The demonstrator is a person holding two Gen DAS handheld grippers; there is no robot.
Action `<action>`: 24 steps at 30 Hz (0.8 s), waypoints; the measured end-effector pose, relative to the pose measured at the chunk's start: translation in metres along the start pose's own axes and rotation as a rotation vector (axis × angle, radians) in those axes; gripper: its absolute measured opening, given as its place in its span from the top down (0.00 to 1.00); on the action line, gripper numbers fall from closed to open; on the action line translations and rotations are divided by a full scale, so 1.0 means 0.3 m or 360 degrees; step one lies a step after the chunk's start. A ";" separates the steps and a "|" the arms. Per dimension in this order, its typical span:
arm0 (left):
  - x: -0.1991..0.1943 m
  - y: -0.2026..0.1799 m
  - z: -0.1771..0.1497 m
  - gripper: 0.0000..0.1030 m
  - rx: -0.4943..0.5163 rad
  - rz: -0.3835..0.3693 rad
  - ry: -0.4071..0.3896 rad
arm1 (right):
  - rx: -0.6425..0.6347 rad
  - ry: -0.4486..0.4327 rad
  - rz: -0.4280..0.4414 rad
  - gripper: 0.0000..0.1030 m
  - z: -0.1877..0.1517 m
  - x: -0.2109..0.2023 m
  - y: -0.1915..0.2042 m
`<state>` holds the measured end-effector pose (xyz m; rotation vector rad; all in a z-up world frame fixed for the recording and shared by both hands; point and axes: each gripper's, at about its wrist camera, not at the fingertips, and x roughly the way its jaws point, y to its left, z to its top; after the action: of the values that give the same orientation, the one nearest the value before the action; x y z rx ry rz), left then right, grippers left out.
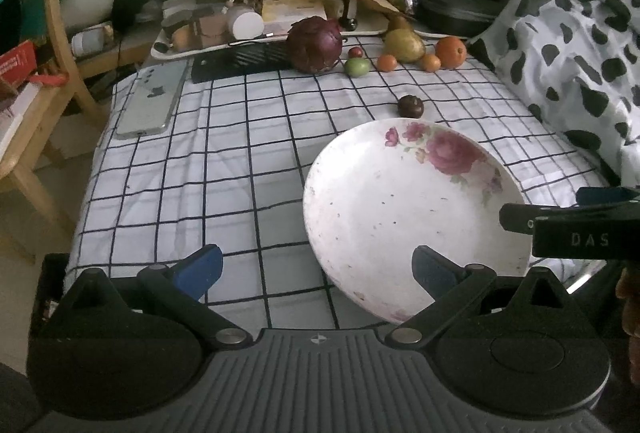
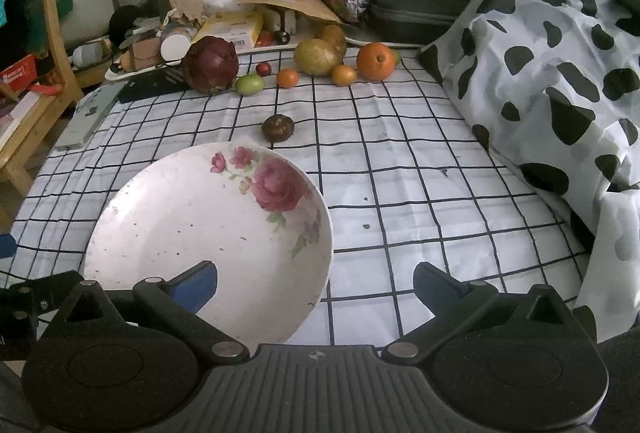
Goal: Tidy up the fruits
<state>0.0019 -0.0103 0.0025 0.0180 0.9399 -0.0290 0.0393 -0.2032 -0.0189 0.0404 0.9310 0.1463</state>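
A white plate with pink roses lies on the checked cloth, with nothing on it. A dark brown round fruit sits just beyond its far rim. At the far end stand a big dark red fruit, a green fruit, a yellow-green mango, an orange and small orange fruits. My left gripper is open, near the plate's left front. My right gripper is open over the plate's right front edge.
A phone lies on the cloth's left side. A cluttered tray and a black case stand behind the fruits. A cow-spotted blanket rises on the right. A wooden chair stands on the left.
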 end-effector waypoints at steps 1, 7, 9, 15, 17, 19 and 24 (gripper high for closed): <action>0.002 0.001 -0.002 0.00 -0.0002 -0.0002 0.0001 | -0.0002 -0.0001 -0.0003 0.00 0.000 -0.002 0.001; 0.013 0.008 -0.004 0.00 -0.0001 -0.0027 -0.0013 | -0.0016 -0.0013 -0.0034 0.00 -0.004 -0.009 0.013; 0.016 0.013 -0.003 0.00 0.0009 -0.0039 -0.0032 | -0.0028 -0.0021 -0.0037 0.00 -0.007 -0.012 0.018; 0.033 0.033 -0.006 0.00 0.0021 -0.0044 -0.0051 | -0.0053 -0.0010 -0.0076 0.00 -0.019 0.003 0.023; 0.035 0.035 -0.007 0.00 0.0023 -0.0043 -0.0047 | -0.0040 -0.0004 -0.0079 0.00 -0.019 0.006 0.020; 0.037 0.040 -0.010 0.00 0.0026 -0.0046 -0.0037 | -0.0027 -0.0003 -0.0077 0.00 -0.021 0.006 0.020; 0.036 0.045 -0.017 0.00 0.0045 -0.0054 -0.0025 | -0.0042 0.0003 -0.0074 0.00 -0.019 0.012 0.035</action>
<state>0.0048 0.0032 -0.0092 0.0278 0.9238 -0.0740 0.0358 -0.1923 -0.0240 -0.0056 0.9312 0.1158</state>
